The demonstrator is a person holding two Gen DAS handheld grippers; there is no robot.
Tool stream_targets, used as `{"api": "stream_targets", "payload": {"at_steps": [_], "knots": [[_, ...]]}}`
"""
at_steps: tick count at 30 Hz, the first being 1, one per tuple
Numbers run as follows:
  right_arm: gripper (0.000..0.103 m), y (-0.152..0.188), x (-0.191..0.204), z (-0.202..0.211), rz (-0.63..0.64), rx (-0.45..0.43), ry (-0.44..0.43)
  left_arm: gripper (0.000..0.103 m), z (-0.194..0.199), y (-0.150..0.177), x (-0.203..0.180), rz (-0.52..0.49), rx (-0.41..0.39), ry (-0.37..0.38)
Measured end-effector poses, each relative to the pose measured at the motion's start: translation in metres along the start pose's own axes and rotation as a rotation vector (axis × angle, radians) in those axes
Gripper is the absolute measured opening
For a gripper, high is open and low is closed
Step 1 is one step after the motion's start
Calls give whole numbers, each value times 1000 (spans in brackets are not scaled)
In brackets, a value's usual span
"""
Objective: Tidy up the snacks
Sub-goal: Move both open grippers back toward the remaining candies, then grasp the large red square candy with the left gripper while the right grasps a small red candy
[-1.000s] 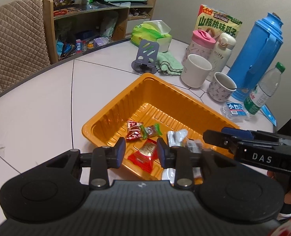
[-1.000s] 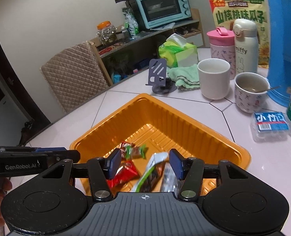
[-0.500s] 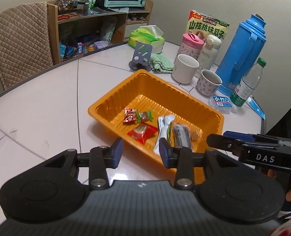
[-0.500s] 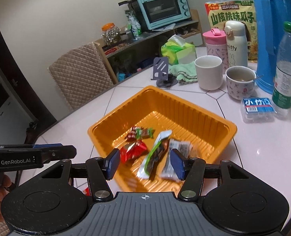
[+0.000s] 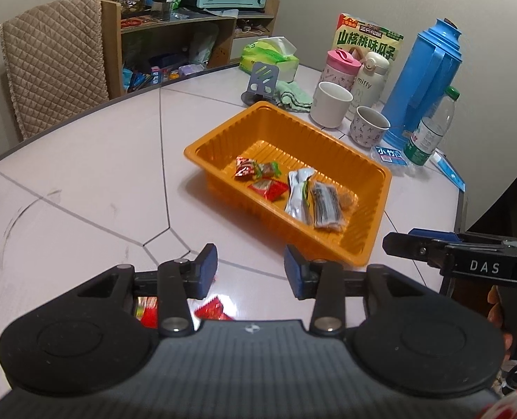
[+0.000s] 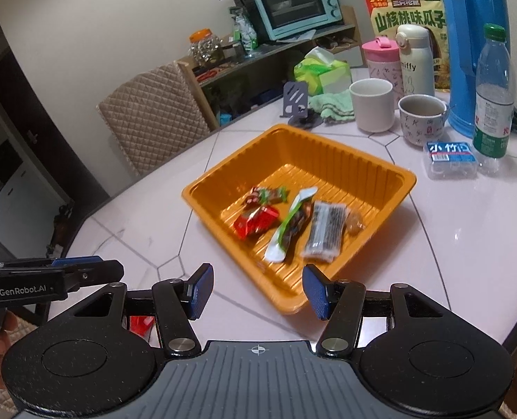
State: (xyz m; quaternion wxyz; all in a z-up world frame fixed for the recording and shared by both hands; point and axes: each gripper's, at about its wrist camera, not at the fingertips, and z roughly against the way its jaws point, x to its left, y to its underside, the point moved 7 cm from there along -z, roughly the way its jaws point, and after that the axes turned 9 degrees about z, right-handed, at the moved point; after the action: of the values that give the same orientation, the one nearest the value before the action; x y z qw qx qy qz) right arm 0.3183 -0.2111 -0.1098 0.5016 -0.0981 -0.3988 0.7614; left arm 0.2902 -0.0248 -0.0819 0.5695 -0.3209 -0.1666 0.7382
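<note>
Both grippers have been drawn back from the orange tray (image 5: 370, 174) since the earlier frames, so that the tray, previously close under the fingers, is now seen whole and farther off on the white table (image 5: 94, 181). The left gripper (image 5: 250, 267) has just been opening; its jaws are spread with nothing between them, and only bare tabletop is seen in the gap. The right gripper (image 6: 257, 291) is likewise held spread and empty, its gap framing the near edge of the tray. Five wrapped snacks are recorded inside the tray: a small red packet (image 5: 244, 167) touching a green-ended candy (image 5: 269, 168), a red packet (image 5: 268, 188) just beside them, a silver and green bar (image 5: 297, 196), and a clear dark bar (image 5: 325, 206) alongside it. Further red wrappers (image 5: 210, 311) are noted on the table outside the tray, partly hidden under the left gripper; their number cannot be told. Beyond the tray, a white mug (image 5: 330, 104), a patterned cup (image 5: 368, 131), a blue thermos (image 5: 422, 80) and a water bottle (image 5: 433, 127) are seen standing near the far table edge.
</note>
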Motion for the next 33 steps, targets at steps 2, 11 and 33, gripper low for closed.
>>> {"api": "stream_targets", "payload": {"at_steps": [2, 11, 33], "knots": [[57, 6, 5, 2, 4, 10, -1, 39, 6, 7, 3, 7, 3, -1], [57, 31, 31, 9, 16, 51, -15, 39, 30, 35, 22, 30, 22, -14], [67, 76, 96, -10, 76, 178, -44, 39, 54, 82, 70, 57, 57, -88]]}}
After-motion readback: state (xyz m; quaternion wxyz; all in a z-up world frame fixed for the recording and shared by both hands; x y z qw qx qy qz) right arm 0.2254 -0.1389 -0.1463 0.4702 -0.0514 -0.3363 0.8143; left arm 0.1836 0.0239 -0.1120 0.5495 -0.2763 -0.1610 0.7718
